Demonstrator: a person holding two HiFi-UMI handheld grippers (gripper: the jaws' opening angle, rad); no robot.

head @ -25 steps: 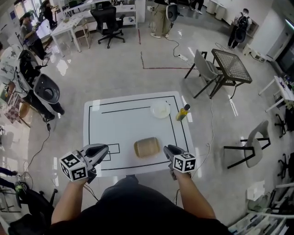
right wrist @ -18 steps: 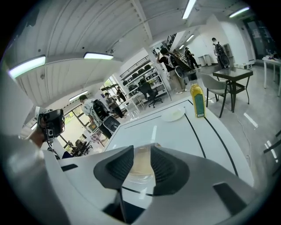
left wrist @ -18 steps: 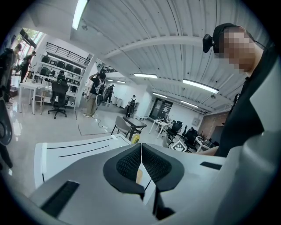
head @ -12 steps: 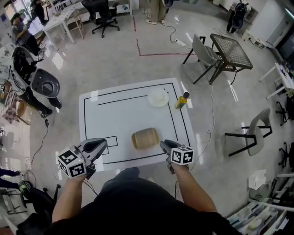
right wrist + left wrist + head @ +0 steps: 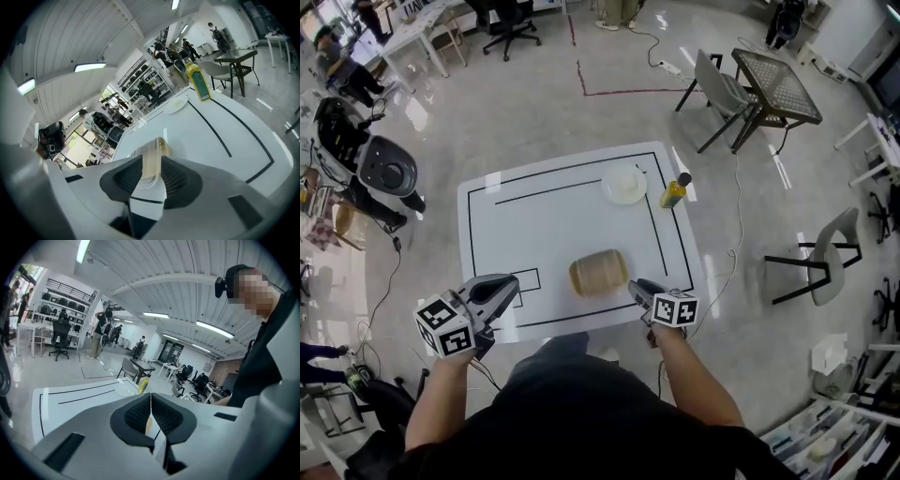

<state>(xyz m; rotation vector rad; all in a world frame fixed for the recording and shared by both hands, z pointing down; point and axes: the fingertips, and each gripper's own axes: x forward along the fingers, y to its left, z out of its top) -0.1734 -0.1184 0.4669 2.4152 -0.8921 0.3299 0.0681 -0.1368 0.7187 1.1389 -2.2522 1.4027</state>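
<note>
A tan, rounded clear-lidded container (image 5: 598,272) lies on the white table (image 5: 497,234) near its front edge. My right gripper (image 5: 636,287) hovers just right of it, over the table's front right corner. In the right gripper view the jaws (image 5: 151,161) stand a little apart with nothing between them, and the container (image 5: 157,147) shows just beyond the gap. My left gripper (image 5: 512,285) is at the front left corner near a small drawn rectangle, with its pads (image 5: 151,399) pressed together on nothing. A white plate (image 5: 624,184) and a yellow bottle (image 5: 674,192) stand at the far right.
Black lines frame the table top. A grey chair (image 5: 717,94) and a dark mesh table (image 5: 776,86) stand beyond the far right corner, and another chair (image 5: 825,258) to the right. A cable (image 5: 736,225) runs along the floor. Desks and people are far off at the back.
The right gripper has tilted and come closer to the table, so the container shows larger ahead of it. The left gripper has hardly moved. Both jaws stand as before.
</note>
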